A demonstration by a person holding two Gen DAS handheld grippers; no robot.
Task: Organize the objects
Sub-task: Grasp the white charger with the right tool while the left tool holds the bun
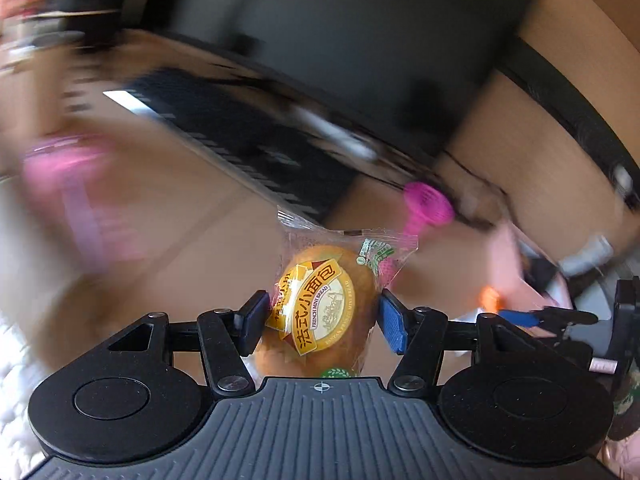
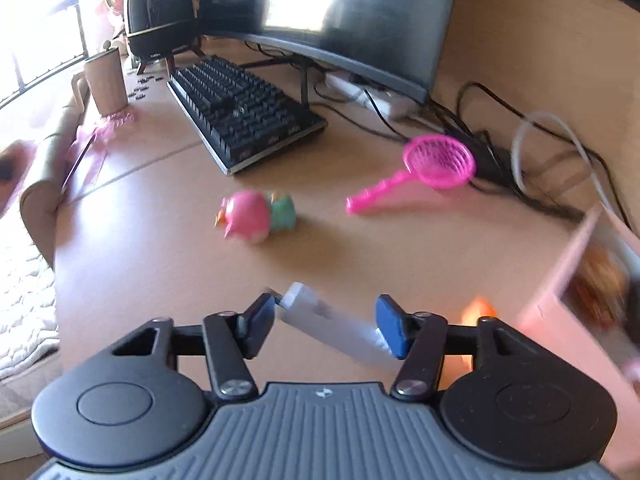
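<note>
We held the packaged mini bread (image 1: 320, 308) clear of the desk (image 2: 168, 272), clamped across its width between the pads of the left gripper (image 1: 320, 318) so the wrapper could not slip. The right gripper (image 2: 326, 326) was clenched end to end on a white stick-shaped device (image 2: 328, 322), held slantwise. The pink bin (image 2: 560, 304), just to its right, was probably the destination. A pink toy (image 2: 256, 216) and pink strainer (image 2: 436, 160) lay unsorted.
</note>
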